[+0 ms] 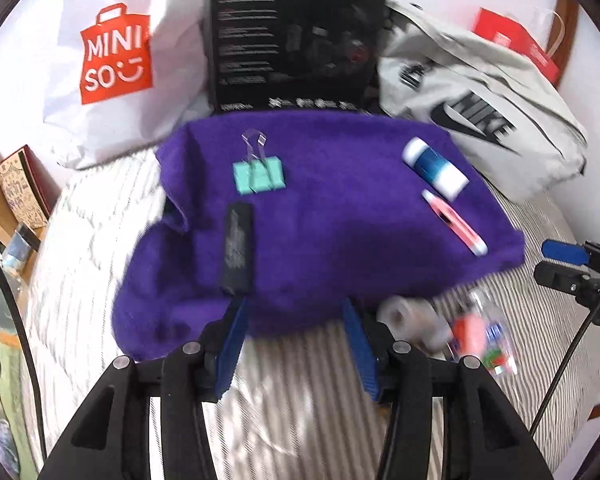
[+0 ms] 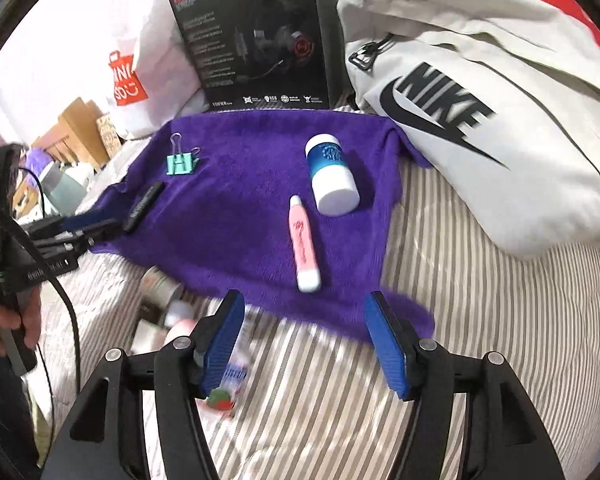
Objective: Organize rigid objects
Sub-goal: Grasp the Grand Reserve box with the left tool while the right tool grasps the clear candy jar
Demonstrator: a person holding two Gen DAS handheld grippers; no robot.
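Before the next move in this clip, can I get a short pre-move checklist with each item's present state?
1. Left claw empty, fingers apart: ok.
2. Right claw empty, fingers apart: ok.
3. Four items laid apart on the purple towel, namely binder clip, black bar, pink pen and white-and-blue bottle: ok.
4. All loose items moved onto the towel: not ok; a tape roll and other small items lie on the striped bedding.
5. What the blurred items beside the tape roll are: cannot tell.

Teal binder clip (image 1: 259, 175), black bar (image 1: 237, 248), blue-white bottle (image 1: 435, 168), pink pen (image 1: 454, 222) on purple towel (image 1: 340, 200)
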